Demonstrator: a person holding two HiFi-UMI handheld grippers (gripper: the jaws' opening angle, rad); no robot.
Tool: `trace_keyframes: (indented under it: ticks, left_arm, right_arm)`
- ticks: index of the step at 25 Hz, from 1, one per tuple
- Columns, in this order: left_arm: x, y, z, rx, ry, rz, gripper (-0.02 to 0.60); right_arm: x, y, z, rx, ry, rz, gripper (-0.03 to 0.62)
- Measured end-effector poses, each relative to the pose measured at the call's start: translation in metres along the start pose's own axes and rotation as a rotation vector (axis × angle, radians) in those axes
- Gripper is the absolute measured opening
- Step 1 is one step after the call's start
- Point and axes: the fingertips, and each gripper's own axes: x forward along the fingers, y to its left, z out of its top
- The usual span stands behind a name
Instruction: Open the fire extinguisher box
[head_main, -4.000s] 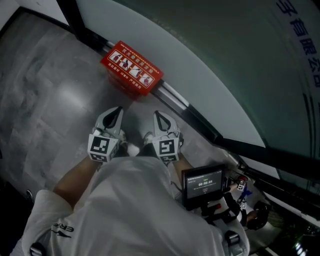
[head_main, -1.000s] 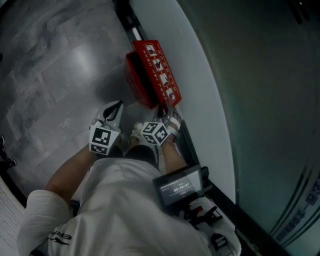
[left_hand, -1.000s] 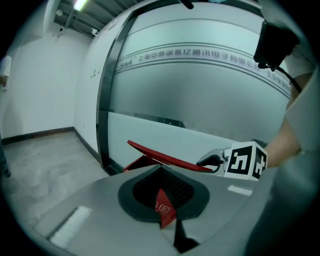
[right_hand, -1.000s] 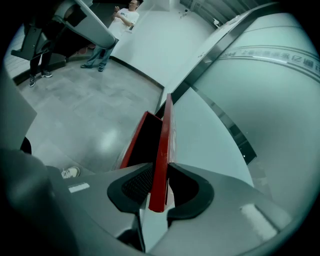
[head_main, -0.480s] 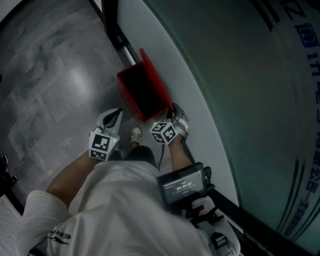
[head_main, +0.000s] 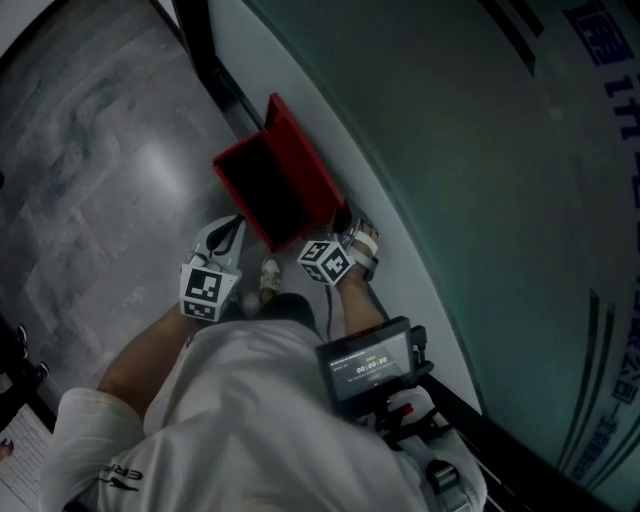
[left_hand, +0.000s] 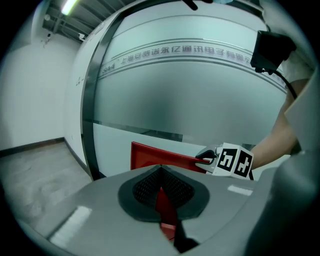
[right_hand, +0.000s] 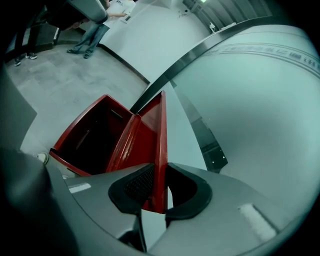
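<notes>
One red fire extinguisher box sits on the grey floor, its back against the foot of a curved frosted-glass wall. Its lid stands swung up, nearly upright beside the glass, and the red-walled inside lies open. The right gripper is at the lid's near corner, its jaws closing on the thin free edge with both tips against it. The left gripper hovers just beside the box's front corner, jaws together at the tips and holding nothing.

Only the right gripper view looks down into the box, though the depth is too dark to read. It also catches a person's legs well off across the floor. Only the left gripper view shows the lid side-on with the other gripper pinching its end, and a band of lettering high on the glass. Only the head view shows the small screen at the person's front.
</notes>
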Motion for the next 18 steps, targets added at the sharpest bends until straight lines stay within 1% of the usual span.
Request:
trace_keyframes:
  ticks: [9,14,18]
  left_arm:
    - [0.017,-0.002,-0.005,0.003,0.034,-0.015,0.003]
    - [0.02,0.001,-0.009,0.009,0.053,-0.021,0.002]
    - [0.021,0.003,-0.01,0.009,0.063,-0.02,0.003]
  right_arm:
    - [0.024,-0.014,-0.013,0.006,0.03,-0.042,0.104]
    - [0.033,-0.021,-0.02,-0.01,0.056,-0.089,0.114]
    - [0.038,-0.025,-0.026,-0.001,0.072,-0.113,0.117]
